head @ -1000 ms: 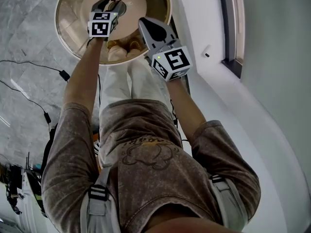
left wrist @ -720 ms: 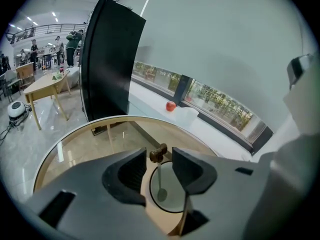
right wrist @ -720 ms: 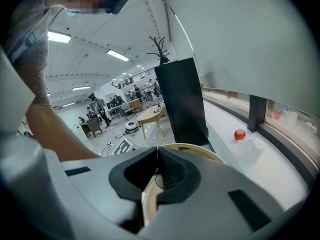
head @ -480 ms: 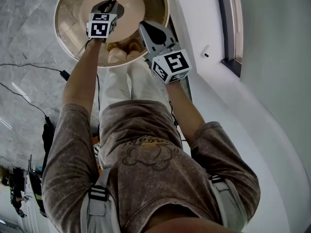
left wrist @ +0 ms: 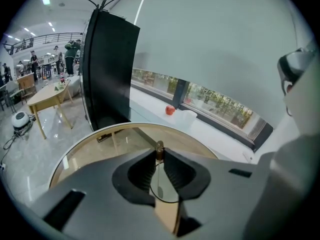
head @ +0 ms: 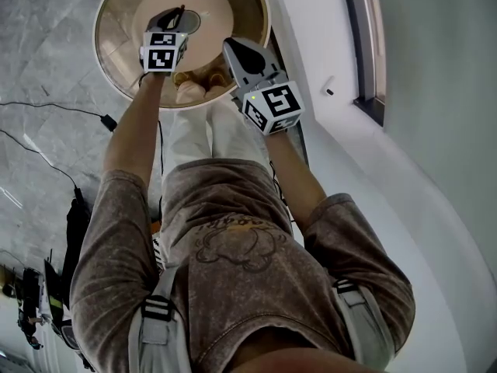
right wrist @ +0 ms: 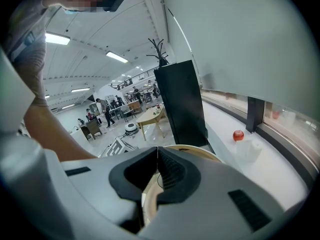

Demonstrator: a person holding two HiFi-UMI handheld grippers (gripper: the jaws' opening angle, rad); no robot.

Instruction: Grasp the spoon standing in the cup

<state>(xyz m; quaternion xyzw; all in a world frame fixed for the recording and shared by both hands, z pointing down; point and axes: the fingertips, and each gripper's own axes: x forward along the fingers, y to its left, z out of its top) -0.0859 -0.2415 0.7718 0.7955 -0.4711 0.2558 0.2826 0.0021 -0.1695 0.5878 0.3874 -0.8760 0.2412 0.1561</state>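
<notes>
A thin metal spoon (left wrist: 159,149) stands upright in a clear cup (left wrist: 162,201) on the round glass-topped table (head: 116,29). My left gripper (left wrist: 158,154) reaches over the cup. Its jaws are closing, and the top of the spoon's handle sits pinched between their tips. In the head view the left gripper (head: 172,18) hovers over the cup (head: 189,22) near the table's middle. My right gripper (head: 233,45) is held at the table's near right edge. In the right gripper view it (right wrist: 158,151) is shut with nothing in it.
A tall black panel (left wrist: 107,69) stands behind the table. A white ledge along the window carries a red apple (left wrist: 170,110) and a white container (left wrist: 187,116). Cables (head: 78,107) run over the marble floor at the left. A wooden table (left wrist: 47,96) stands far off.
The left gripper's jaws have drawn together over the cup, from wide apart to nearly closed round the spoon. The right gripper has stayed in place.
</notes>
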